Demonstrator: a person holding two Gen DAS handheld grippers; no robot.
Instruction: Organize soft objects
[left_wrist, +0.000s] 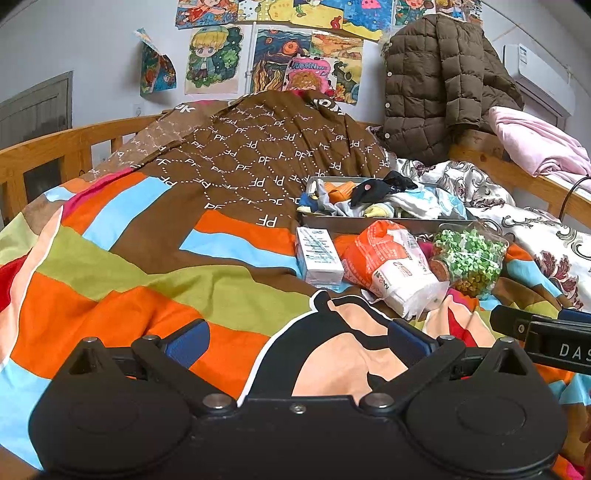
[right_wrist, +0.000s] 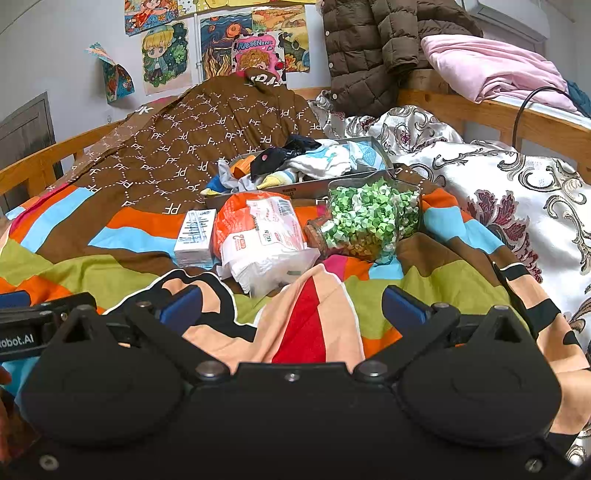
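A grey tray (left_wrist: 369, 222) (right_wrist: 306, 190) full of small socks and cloths (left_wrist: 388, 201) (right_wrist: 295, 164) rests on the bed. In front of it lie a white carton (left_wrist: 318, 256) (right_wrist: 195, 238), an orange-and-white pack of soft tissues (left_wrist: 391, 267) (right_wrist: 262, 236) and a glass jar of green paper stars (left_wrist: 469, 258) (right_wrist: 369, 218) on its side. My left gripper (left_wrist: 297, 341) is open, low over the striped quilt, short of the carton. My right gripper (right_wrist: 291, 306) is open too, just before the tissue pack. Neither holds anything.
A colourful striped quilt (left_wrist: 147, 266) (right_wrist: 92, 236) covers the bed, with a brown patterned blanket (left_wrist: 258, 155) (right_wrist: 192, 140) heaped behind. A floral satin cover (right_wrist: 517, 206) lies right. A brown puffer jacket (left_wrist: 439, 88) and pink cloth (right_wrist: 491, 70) hang on the wooden rail (left_wrist: 55, 151).
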